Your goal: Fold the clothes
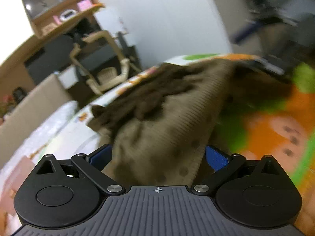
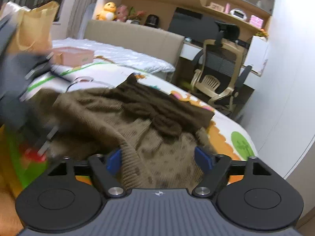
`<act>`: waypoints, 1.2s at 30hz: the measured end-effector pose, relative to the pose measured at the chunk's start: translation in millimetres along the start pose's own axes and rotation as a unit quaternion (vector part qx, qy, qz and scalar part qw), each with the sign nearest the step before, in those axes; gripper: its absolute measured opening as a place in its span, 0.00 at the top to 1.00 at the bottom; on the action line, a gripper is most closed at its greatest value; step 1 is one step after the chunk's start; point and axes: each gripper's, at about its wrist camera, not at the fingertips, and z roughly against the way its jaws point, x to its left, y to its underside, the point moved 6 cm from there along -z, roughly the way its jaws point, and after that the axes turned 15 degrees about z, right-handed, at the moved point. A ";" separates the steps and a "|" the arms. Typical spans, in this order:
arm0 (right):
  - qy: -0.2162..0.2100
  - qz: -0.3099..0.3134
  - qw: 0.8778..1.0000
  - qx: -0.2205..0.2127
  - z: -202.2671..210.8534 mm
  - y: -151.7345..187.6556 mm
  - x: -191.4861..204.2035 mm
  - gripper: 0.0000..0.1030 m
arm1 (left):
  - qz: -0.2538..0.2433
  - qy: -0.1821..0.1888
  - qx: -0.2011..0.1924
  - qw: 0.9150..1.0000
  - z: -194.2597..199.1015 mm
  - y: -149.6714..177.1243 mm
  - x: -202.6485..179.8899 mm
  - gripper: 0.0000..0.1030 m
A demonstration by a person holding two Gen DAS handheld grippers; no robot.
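A brown knitted sweater [image 2: 126,114] with a tan dotted body and darker brown part lies rumpled on a colourful play mat [image 2: 242,143] on the bed. My left gripper [image 1: 157,155] has its blue pads [image 1: 215,157] wide apart, with the sweater's ribbed hem [image 1: 171,137] bunched between them; the view is blurred. My right gripper [image 2: 160,159] also has its blue pads [image 2: 203,159] wide apart, with tan knit and a ribbed edge [image 2: 131,163] lying between them. The other gripper shows blurred at the left of the right wrist view [image 2: 25,90].
A pink box [image 2: 72,56] and a tan bag [image 2: 35,27] sit on the white quilt [image 2: 126,56] at the back. A beige desk chair [image 2: 218,74] stands beside the bed, near a desk and shelves. A white wall [image 2: 291,98] runs along the right.
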 end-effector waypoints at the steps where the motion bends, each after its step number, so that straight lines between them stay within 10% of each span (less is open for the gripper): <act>1: -0.004 0.014 1.000 0.002 2.1 2.3 7.1 0.16 | 0.012 -0.010 -0.009 1.000 -2.7 -8.6 6.8 0.00; 7: -0.048 0.074 0.996 0.000 8.6 4.6 53.2 0.15 | 0.083 -0.040 -0.046 0.995 -6.1 -51.4 37.1 0.00; 12: -0.140 0.015 0.990 -0.016 13.3 -13.6 55.8 0.53 | 0.106 -0.035 -0.037 0.993 -13.5 -57.6 39.9 0.01; 17: -0.216 -0.012 0.976 -0.001 -2.5 -18.4 74.3 0.58 | 0.128 -0.033 -0.033 0.991 -19.3 -61.1 42.1 0.01; 25: -0.022 -0.040 0.998 0.040 -39.4 -17.7 -8.3 0.58 | 0.150 -0.035 -0.031 0.988 -20.2 -59.4 50.9 0.01; 36: -0.117 0.038 0.990 0.076 -5.1 13.9 26.8 0.57 | 0.158 -0.019 -0.013 0.987 -27.4 -49.4 47.7 0.01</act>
